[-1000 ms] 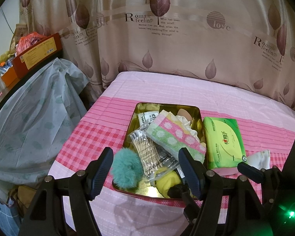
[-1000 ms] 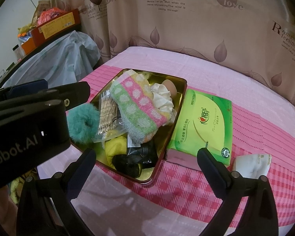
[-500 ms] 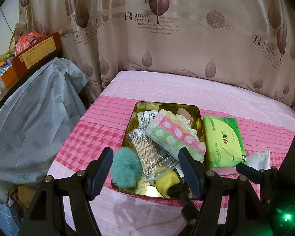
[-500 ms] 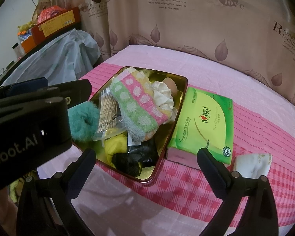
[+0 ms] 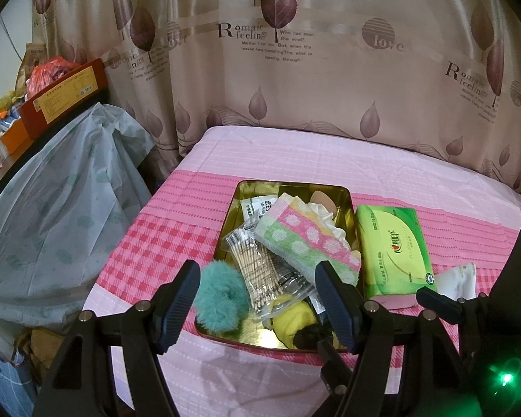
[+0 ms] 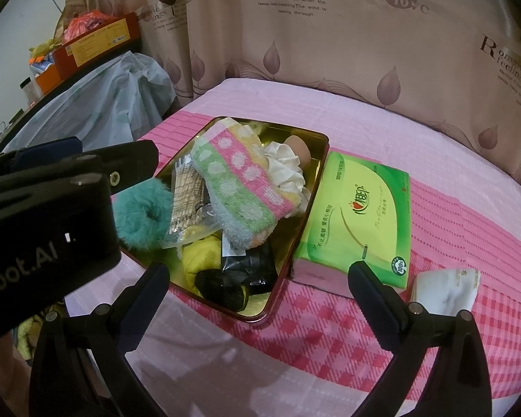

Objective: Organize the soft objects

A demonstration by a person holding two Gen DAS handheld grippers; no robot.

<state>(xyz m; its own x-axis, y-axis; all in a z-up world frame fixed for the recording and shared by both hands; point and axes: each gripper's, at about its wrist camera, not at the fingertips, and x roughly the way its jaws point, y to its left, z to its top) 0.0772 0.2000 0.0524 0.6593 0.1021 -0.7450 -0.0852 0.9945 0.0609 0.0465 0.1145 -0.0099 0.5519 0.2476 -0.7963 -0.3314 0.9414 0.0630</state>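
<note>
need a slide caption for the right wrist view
Open right gripper hovering before a gold tin crammed with a dotted towel and teal scrunchie, green tissue pack beside it.

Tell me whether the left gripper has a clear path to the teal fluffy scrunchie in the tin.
Probably yes. The left gripper is open, and the teal scrunchie sits at the near corner of the gold tin, uncovered and just ahead of the fingers. The cotton swab packet lies beside it, not over it.
</note>
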